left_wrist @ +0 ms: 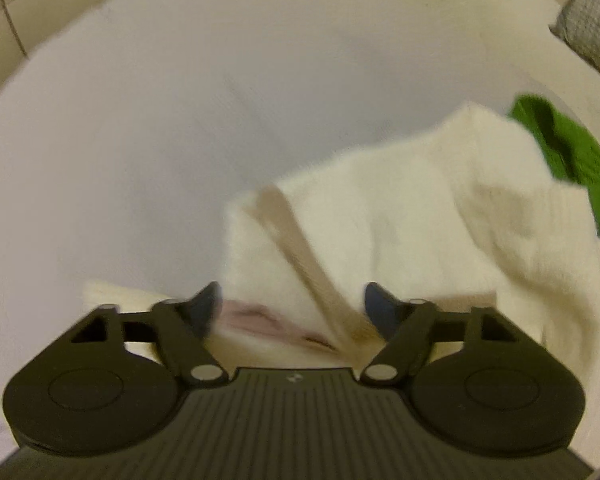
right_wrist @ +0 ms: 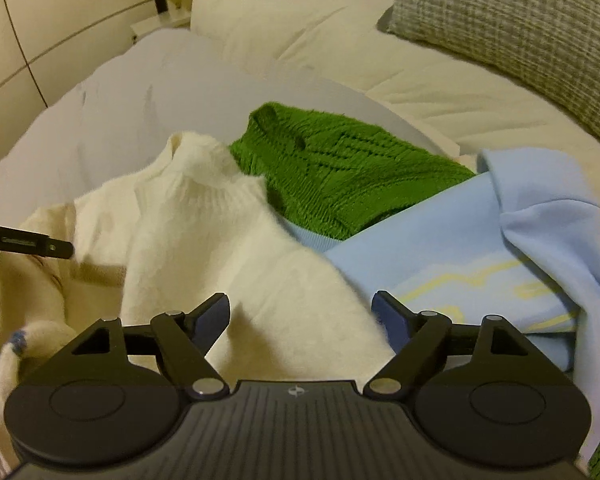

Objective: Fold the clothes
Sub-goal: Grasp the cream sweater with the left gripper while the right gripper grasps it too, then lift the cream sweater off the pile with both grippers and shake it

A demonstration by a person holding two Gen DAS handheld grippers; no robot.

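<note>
A fluffy white sweater lies crumpled on the bed, its ribbed collar pointing away. In the left wrist view the white sweater fills the lower right, with a tan band across it. My left gripper is open just above the sweater, with cloth between its jaws but not pinched. Its finger also shows at the left edge of the right wrist view. My right gripper is open over the sweater's lower part. A green knit sweater and a light blue garment lie to the right.
The clothes lie on a pale grey bedsheet. A cream pillow and a grey checked cushion sit at the far side. A bedside table with small items stands beyond the bed. The green sweater also shows in the left wrist view.
</note>
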